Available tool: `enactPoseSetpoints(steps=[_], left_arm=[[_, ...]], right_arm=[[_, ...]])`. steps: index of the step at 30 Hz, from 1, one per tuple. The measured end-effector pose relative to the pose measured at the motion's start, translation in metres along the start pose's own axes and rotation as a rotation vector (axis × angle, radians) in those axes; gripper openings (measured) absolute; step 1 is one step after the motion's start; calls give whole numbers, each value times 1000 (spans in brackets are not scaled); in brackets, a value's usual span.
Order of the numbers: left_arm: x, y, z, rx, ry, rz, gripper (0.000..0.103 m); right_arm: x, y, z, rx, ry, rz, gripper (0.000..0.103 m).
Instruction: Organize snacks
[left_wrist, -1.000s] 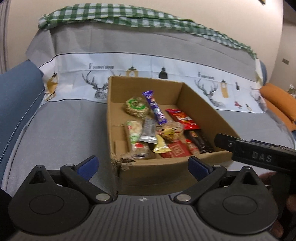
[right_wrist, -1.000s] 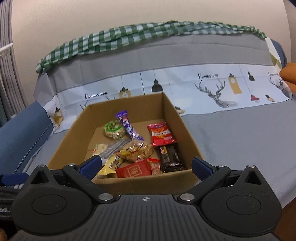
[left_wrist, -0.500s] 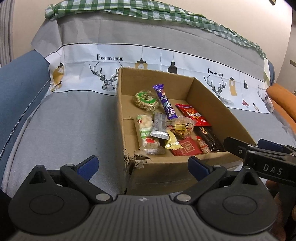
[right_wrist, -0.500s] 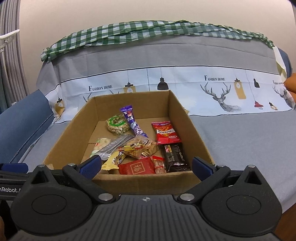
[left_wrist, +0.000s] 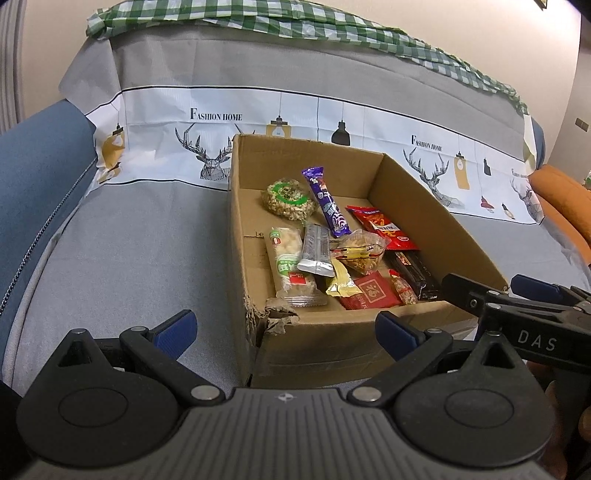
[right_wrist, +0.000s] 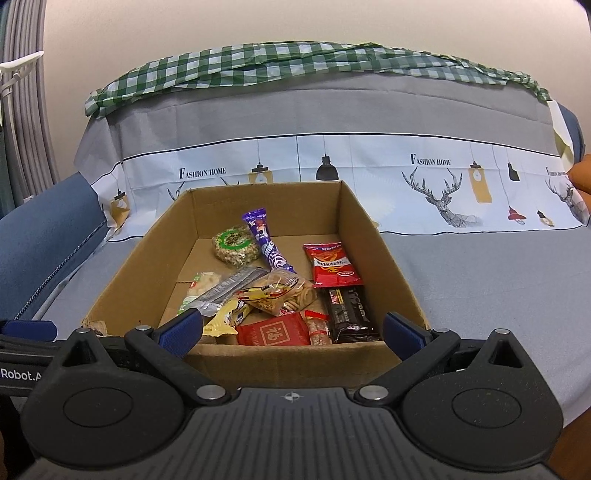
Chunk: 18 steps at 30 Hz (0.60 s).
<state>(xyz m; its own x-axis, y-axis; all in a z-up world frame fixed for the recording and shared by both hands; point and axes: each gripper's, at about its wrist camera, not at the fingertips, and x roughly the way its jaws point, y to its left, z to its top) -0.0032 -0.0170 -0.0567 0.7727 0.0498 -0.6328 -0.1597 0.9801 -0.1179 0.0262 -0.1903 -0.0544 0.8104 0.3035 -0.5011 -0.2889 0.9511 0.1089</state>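
So all the snacks are sitting inside the cardboard box (right_wrist: 373, 258), which rests on the grey sofa cover (left_wrist: 129, 258). They're bunched toward the near-right end: purple wafer stick (right_wrist: 266, 242), round nut cake (right_wrist: 234, 245), red chip bag (right_wrist: 332, 264), black bar (right_wrist: 351, 310), red packet (right_wrist: 273, 330), a clear bag of crackers (right_wrist: 280, 291), a silver bar (right_wrist: 225, 290) lying across the long rice cracker pack (left_wrist: 290, 266), and a yellow wrapper (left_wrist: 341, 280). The far-left floor of the box is bare, so this fits either a pile just gathered in or one waiting to be sorted out. Can't call it.

Both grippers hover in front of the near wall, fingers spread wide, nothing between them: left gripper (left_wrist: 286, 326), right gripper (right_wrist: 293, 328). My guess is they're held low and back so the cameras get the whole box.

Compared with a second ago, the left camera has swung leftward and a bit closer, so the box sits further right in its view and its torn corner (left_wrist: 269, 317) looms larger. The right view has crept in slightly too. The snacks themselves haven't shifted at all.
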Motion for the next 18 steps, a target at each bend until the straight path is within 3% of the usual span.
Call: enactPoseSetpoints(steps=[18], left_arm=[[0,-1,0,1,-2,0,103]], right_arm=[[0,0,0,0,0,0,102]])
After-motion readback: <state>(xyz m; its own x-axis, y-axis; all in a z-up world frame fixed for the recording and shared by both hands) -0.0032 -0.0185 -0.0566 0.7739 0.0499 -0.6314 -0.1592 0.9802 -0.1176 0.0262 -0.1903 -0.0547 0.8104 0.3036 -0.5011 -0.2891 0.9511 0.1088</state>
